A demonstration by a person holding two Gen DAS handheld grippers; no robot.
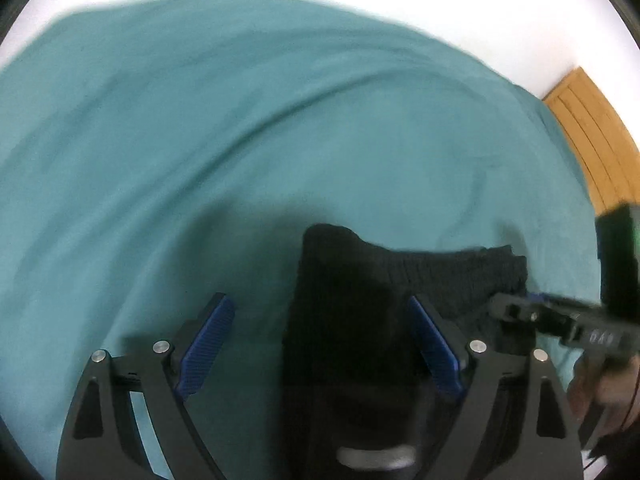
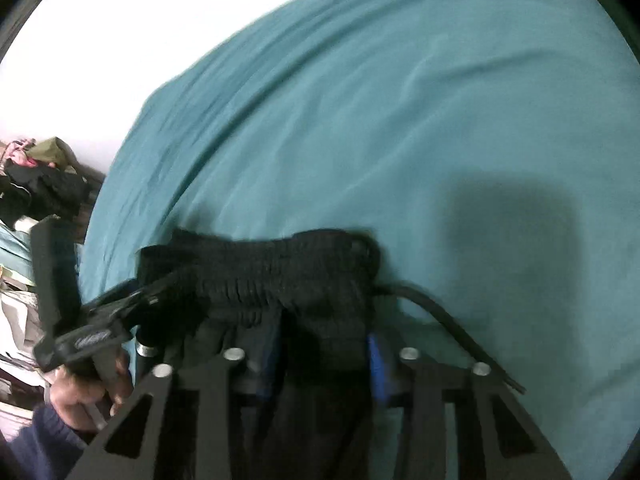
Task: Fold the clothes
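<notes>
Black knit garment (image 2: 280,272), elastic waistband bunched, lies on teal bedsheet (image 2: 400,120), drawstring (image 2: 440,316) trailing off to one side. Right gripper (image 2: 324,356) clenched on the fabric below the waistband. Left gripper (image 1: 320,344) released, jaws wide, garment edge between them, pads not pressing. Clothes pile (image 2: 40,176) beyond the bed.

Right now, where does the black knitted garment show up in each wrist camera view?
Left wrist view: the black knitted garment sits bottom centre, running down between the blue fingers of the left gripper.
Right wrist view: the garment lies lower centre, bunched just ahead of the right gripper.
Shared landmark: the teal sheet under it, in both views.
</notes>
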